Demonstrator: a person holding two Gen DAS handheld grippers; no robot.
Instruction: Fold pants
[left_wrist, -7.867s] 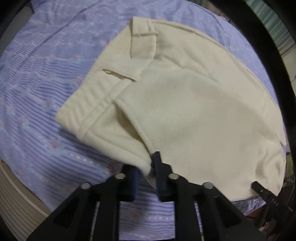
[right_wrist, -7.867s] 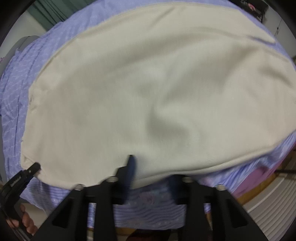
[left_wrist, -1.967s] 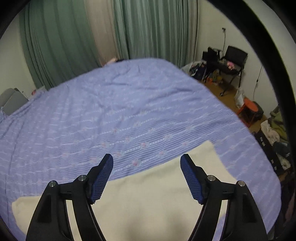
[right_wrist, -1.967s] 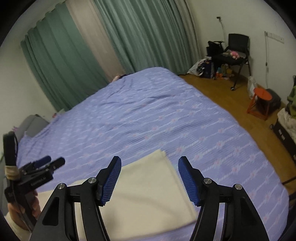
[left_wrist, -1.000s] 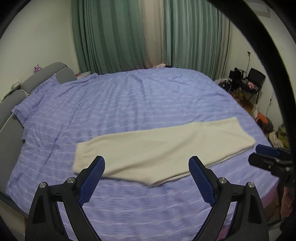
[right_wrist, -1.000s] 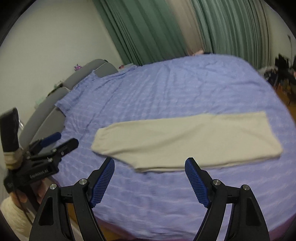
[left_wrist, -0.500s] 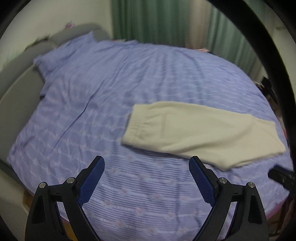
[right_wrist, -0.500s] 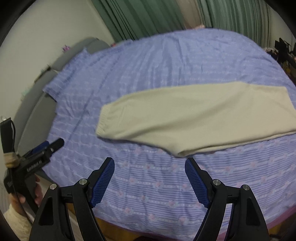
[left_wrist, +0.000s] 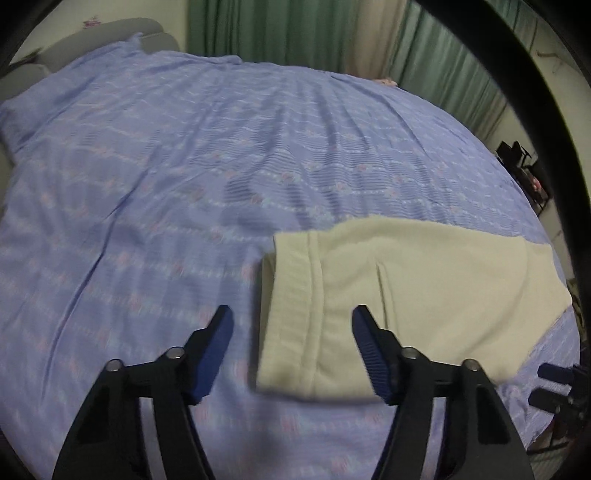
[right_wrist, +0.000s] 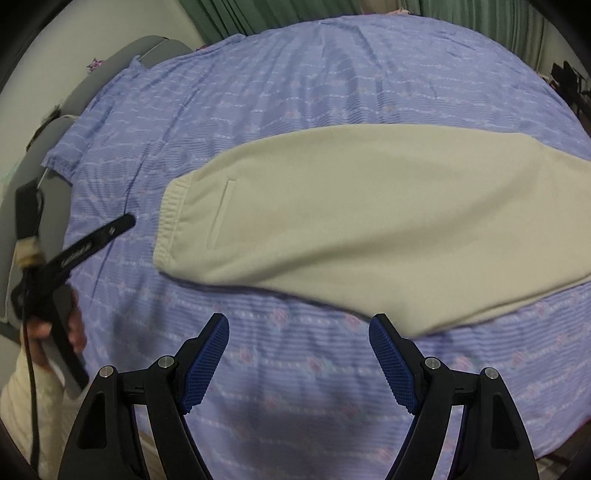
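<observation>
Cream pants (left_wrist: 406, 295) lie flat on the purple bedspread, folded lengthwise, with the elastic waistband (left_wrist: 288, 306) at their left end. My left gripper (left_wrist: 291, 325) is open and empty, just above the waistband's near corner. In the right wrist view the pants (right_wrist: 369, 206) stretch from the waistband (right_wrist: 170, 218) off to the right, a pocket slit showing. My right gripper (right_wrist: 299, 339) is open and empty, above bare bedspread in front of the pants' near edge. The left gripper also shows in the right wrist view (right_wrist: 92, 240), left of the waistband.
The purple patterned bedspread (left_wrist: 184, 166) covers a large bed. A grey headboard (right_wrist: 110, 62) is at the far left. Green curtains (left_wrist: 277, 29) hang behind. A black chair (left_wrist: 524, 162) stands at the far right. The bed's near edge drops off at the lower right (right_wrist: 561, 439).
Both grippers have dropped closer to the bed and the waistband end of the pants. The left gripper now hangs right over the waistband. Both stay open.
</observation>
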